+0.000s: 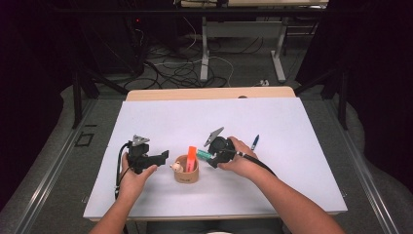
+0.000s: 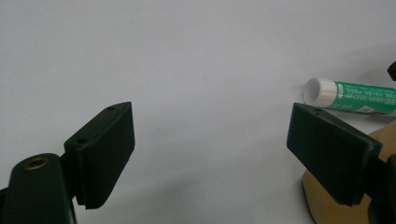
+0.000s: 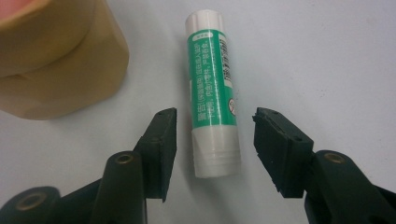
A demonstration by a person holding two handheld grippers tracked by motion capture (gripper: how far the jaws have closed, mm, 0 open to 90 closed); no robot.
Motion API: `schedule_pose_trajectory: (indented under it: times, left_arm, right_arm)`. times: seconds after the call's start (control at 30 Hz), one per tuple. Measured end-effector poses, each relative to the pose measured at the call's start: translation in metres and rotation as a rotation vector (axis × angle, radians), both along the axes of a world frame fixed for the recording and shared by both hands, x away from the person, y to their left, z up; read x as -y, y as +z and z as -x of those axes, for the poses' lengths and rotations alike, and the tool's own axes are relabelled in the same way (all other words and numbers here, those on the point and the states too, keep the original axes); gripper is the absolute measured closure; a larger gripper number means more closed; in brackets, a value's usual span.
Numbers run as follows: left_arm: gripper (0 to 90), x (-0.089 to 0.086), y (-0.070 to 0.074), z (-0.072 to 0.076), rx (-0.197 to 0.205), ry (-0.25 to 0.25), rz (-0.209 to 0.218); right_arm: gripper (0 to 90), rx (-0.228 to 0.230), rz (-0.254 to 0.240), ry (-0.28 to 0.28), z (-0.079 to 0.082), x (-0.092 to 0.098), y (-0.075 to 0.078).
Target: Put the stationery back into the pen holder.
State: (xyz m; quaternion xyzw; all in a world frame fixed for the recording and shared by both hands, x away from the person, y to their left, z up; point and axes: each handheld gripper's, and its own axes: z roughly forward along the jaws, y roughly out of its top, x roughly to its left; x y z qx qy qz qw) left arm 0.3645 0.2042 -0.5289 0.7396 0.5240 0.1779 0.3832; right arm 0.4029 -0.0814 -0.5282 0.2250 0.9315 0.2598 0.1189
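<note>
A green and white glue stick lies flat on the white table top, just right of a tan round cup. My right gripper is open, its jaws on either side of the stick's lower end with a gap on both sides. In the high view the right gripper points left at the glue stick. My left gripper stands open over bare table with nothing between its jaws; the glue stick lies beyond its right jaw. From the left, the left gripper points at the cup.
The cup holds an orange marker and a small white thing. Its tan wall sits close under my left gripper's right jaw. A blue pen lies right of the right hand. Behind the table, cables cross the floor.
</note>
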Motion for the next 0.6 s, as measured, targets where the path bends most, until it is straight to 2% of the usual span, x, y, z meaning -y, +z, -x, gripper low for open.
schedule_pose_trajectory:
  times: [0.17,0.4,0.5,0.6]
  left_arm:
    - [15.5,0.0,0.0,0.0,-0.009,-0.014,-0.013]
    - [15.7,-0.001,-0.002,-0.001,-0.01,-0.022,-0.02]
    - [15.8,-0.001,-0.002,-0.001,-0.009,-0.024,-0.015]
    - [16.0,-0.001,-0.003,-0.001,-0.015,-0.026,-0.023]
  right_arm:
    - [51.1,-0.004,0.017,0.01,-0.003,-0.003,-0.005]
    - [52.1,-0.019,0.017,0.01,-0.01,-0.003,-0.011]
    - [52.6,-0.037,0.008,-0.008,-0.012,-0.003,-0.013]
    - [54.0,-0.053,-0.01,0.005,-0.014,-0.003,-0.013]
